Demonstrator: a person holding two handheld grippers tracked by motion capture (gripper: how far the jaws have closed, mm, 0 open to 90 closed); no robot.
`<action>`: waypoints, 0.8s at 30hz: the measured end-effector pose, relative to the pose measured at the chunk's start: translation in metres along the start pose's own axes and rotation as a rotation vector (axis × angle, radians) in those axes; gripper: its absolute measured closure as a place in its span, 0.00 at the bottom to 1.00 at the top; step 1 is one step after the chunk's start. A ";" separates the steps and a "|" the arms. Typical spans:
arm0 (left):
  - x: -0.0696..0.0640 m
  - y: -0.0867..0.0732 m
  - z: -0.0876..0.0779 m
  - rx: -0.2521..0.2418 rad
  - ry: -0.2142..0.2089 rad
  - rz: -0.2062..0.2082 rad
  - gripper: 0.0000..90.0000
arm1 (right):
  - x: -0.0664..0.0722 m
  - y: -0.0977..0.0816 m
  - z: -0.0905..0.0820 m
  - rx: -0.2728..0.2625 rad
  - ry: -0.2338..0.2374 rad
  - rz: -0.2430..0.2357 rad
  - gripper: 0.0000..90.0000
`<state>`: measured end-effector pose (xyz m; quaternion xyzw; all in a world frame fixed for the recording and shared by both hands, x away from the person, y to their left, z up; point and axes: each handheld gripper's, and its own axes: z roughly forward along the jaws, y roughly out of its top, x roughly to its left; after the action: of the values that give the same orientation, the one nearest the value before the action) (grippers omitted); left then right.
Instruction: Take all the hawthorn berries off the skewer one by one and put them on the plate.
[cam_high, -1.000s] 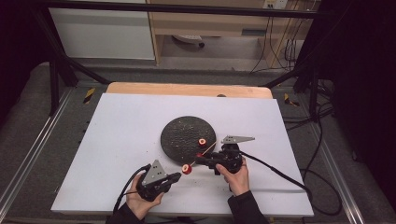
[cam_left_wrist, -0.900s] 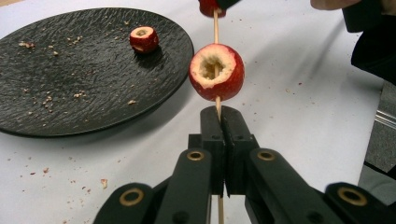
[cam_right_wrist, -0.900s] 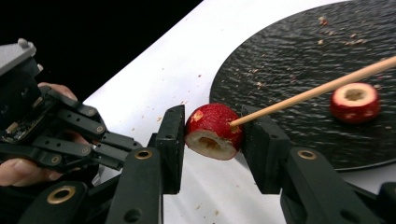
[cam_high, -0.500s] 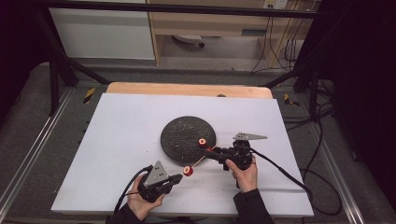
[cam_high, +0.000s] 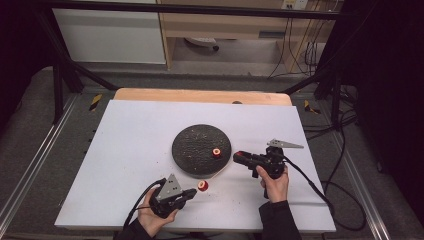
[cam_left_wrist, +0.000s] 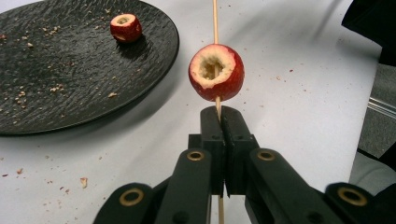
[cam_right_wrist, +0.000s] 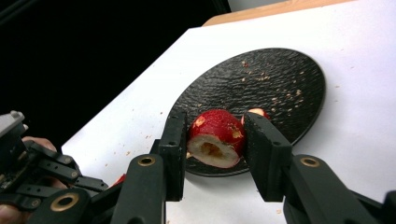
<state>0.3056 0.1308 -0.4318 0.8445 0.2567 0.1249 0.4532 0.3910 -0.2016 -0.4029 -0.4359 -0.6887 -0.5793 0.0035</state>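
My left gripper (cam_left_wrist: 221, 114) is shut on a thin wooden skewer (cam_left_wrist: 215, 23) with a cored red fruit (cam_left_wrist: 216, 72) threaded on it just past the jaws. In the high view that gripper (cam_high: 191, 191) sits near the table's front, its skewered fruit (cam_high: 202, 186) just off the black plate's (cam_high: 192, 147) front rim. My right gripper (cam_right_wrist: 215, 122) is shut on a second cored red fruit (cam_right_wrist: 217, 137), held at the plate's right edge (cam_high: 238, 156). A third fruit (cam_high: 216, 152) rests on the plate, also in the left gripper view (cam_left_wrist: 125, 27).
The plate (cam_left_wrist: 70, 70) carries scattered crumbs and lies on a white table top (cam_high: 130, 135). A wooden strip (cam_high: 200, 95) runs along the far edge. Cables trail from both grippers, and metal rails flank the table.
My right gripper has moved to the right and a little farther up the table, away from the skewer, with its fruit still between the jaws. The left gripper has stayed in place.
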 end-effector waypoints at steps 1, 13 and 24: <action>0.000 0.000 0.000 0.002 -0.002 0.002 0.98 | -0.001 0.000 -0.001 -0.005 -0.005 0.001 0.69; 0.006 -0.001 -0.003 0.004 0.004 -0.009 0.98 | -0.012 0.002 -0.014 -0.026 -0.081 -0.005 0.69; 0.033 0.001 -0.021 -0.042 0.060 -0.086 0.98 | -0.011 0.000 -0.007 -0.012 -0.081 -0.004 0.69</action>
<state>0.3246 0.1634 -0.4201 0.8189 0.3034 0.1360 0.4678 0.3946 -0.2135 -0.4060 -0.4575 -0.6857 -0.5654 -0.0282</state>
